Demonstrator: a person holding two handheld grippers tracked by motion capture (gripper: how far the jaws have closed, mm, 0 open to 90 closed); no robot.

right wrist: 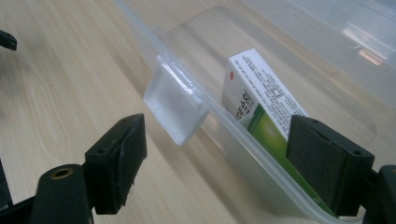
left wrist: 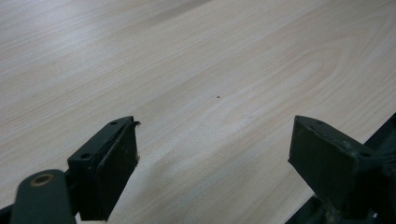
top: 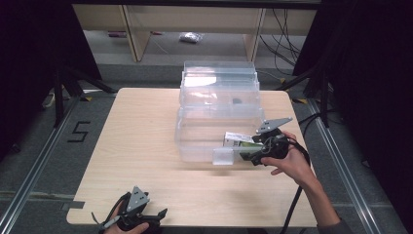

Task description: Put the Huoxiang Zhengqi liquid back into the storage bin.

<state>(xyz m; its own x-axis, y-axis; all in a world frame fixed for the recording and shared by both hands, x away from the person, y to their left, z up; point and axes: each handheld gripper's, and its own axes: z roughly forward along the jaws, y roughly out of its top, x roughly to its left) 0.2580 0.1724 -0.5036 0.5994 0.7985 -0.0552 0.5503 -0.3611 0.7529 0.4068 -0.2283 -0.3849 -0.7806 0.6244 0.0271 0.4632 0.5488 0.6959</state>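
1. A light wooden table (top: 146, 146) fills the centre of the high view.
2. Grey floor (top: 39, 161) surrounds it, with a black "5" marking (top: 79, 131) at left.
3. Pale wooden shelving (top: 131, 29) crosses the top.
4. Black cables (top: 285, 34) trail at upper right.
5. Dark curtains (top: 29, 58) flank both edges.

1. A black numeral "5" (top: 79, 131) is marked on the grey floor to the left of the wooden table, seen in the high view.
2. A white-and-green carton (right wrist: 261, 105) lying inside the clear plastic container (right wrist: 327, 70) carries rows of fine black print on its white panel, too small to read in the right gripper view.
3. A small red mark sits near the top corner of that white panel; its form cannot be made out.
4. In the high view the same carton (top: 237, 140) shows a white and green face, with no lettering legible.
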